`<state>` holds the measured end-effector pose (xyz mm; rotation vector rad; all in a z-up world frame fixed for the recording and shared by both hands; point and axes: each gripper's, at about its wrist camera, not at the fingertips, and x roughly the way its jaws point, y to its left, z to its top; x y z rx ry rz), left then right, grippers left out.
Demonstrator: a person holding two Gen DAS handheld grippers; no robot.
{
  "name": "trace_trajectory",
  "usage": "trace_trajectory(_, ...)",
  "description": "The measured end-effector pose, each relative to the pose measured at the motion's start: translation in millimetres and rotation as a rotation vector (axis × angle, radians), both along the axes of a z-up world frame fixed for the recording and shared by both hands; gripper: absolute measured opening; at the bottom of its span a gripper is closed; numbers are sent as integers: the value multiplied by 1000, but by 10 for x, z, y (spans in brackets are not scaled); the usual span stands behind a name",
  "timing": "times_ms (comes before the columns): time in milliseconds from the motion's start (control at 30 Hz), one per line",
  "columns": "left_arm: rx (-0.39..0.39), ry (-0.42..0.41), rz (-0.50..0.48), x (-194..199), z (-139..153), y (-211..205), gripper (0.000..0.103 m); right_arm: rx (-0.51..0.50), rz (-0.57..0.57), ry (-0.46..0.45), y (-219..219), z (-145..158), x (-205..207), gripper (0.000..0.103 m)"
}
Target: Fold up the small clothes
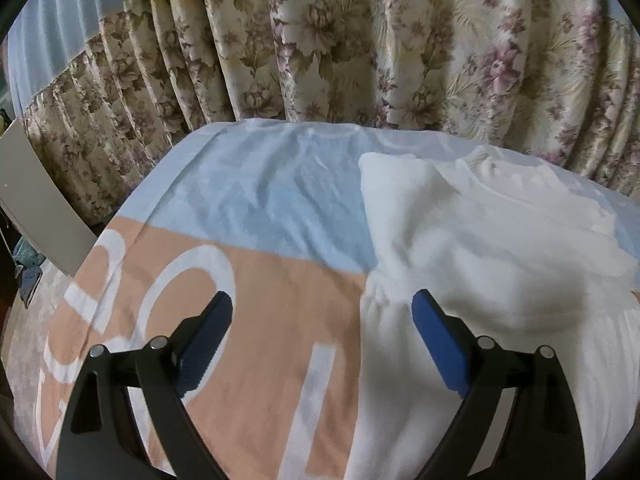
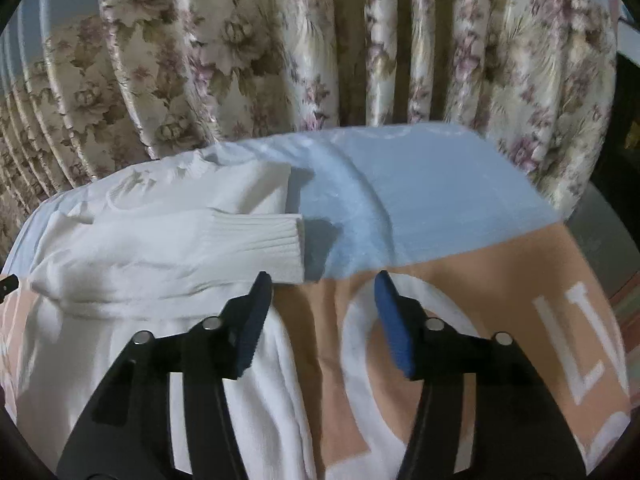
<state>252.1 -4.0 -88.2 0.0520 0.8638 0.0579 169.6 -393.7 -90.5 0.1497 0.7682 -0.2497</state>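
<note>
A floral curtain (image 1: 320, 40) hangs beyond both tools. Below them spreads a blue-and-peach blanket (image 1: 260, 208) with large white letters; an "O" and "L" are readable, the rest cut off. A white sweater (image 1: 480, 240) lies on it, ahead and right of the left tool (image 1: 322, 312), ahead and left of the right tool (image 2: 322, 292). Only the right view shows its ribbed cuff (image 2: 276, 248), folded across the body. Both tools are released, gripping nothing.

soft knit sweater (image 2: 160, 248) (ribbed cuff), glossy satin curtain (image 2: 248, 48).
</note>
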Motion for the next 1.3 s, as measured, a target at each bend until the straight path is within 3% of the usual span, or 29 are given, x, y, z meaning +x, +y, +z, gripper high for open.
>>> trace_trajectory(367,9,-85,-17,-1238,136,12,92,19,59,-24,377,145,-955,55)
trace_trajectory(633,36,-85,-18,-2048,-106,53,92,28,99,-9,619,-19,-1820,55)
trace_trajectory(900,5,-59,-2,-2495,-335,141,92,6,110,11,805,-262,-2268,55)
trace_trajectory(1300,5,-25,-50,-2625,-425,6,92,98,75,69,768,-421,-2459,55)
